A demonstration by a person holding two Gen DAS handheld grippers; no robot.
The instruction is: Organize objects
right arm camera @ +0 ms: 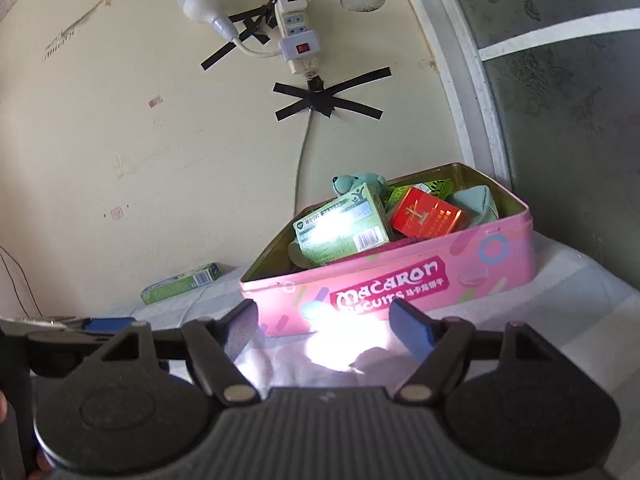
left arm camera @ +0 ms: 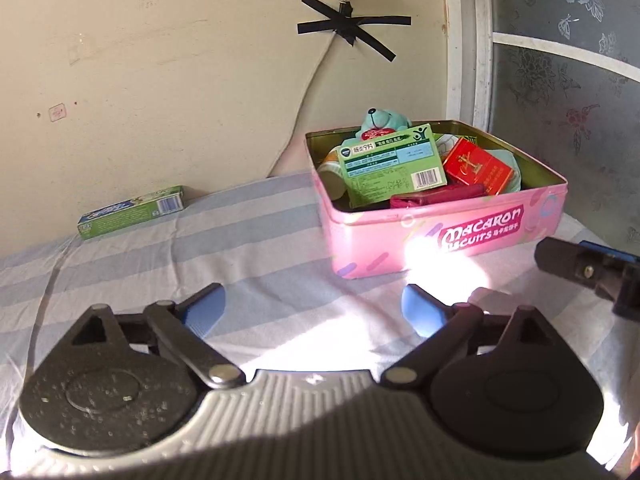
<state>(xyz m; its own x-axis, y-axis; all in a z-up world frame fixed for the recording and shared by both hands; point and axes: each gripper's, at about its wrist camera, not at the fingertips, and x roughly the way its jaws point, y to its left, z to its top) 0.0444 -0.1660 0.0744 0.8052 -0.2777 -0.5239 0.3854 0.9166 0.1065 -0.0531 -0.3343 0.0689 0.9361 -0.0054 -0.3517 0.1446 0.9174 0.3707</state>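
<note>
A pink macaron tin (left arm camera: 480,236) (right arm camera: 400,284) stands open on the striped bedsheet. It holds a green medicine box (left arm camera: 392,166) (right arm camera: 340,228), a red packet (left arm camera: 478,168) (right arm camera: 428,216), a dark red pouch (left arm camera: 432,196) and a teal plush bear (left arm camera: 384,120) (right arm camera: 356,182). A green toothpaste box (left arm camera: 132,212) (right arm camera: 180,282) lies by the wall to the left. My left gripper (left arm camera: 312,308) is open and empty, short of the tin. My right gripper (right arm camera: 324,320) is open and empty just before the tin's front wall; it also shows in the left wrist view as the right gripper (left arm camera: 588,270).
The bedsheet (left arm camera: 240,232) runs up to a cream wall with taped power strips (right arm camera: 296,36) and a cable. A patterned window pane (left arm camera: 560,80) and white frame stand behind the tin on the right. Bright sun glare falls on the sheet before the tin.
</note>
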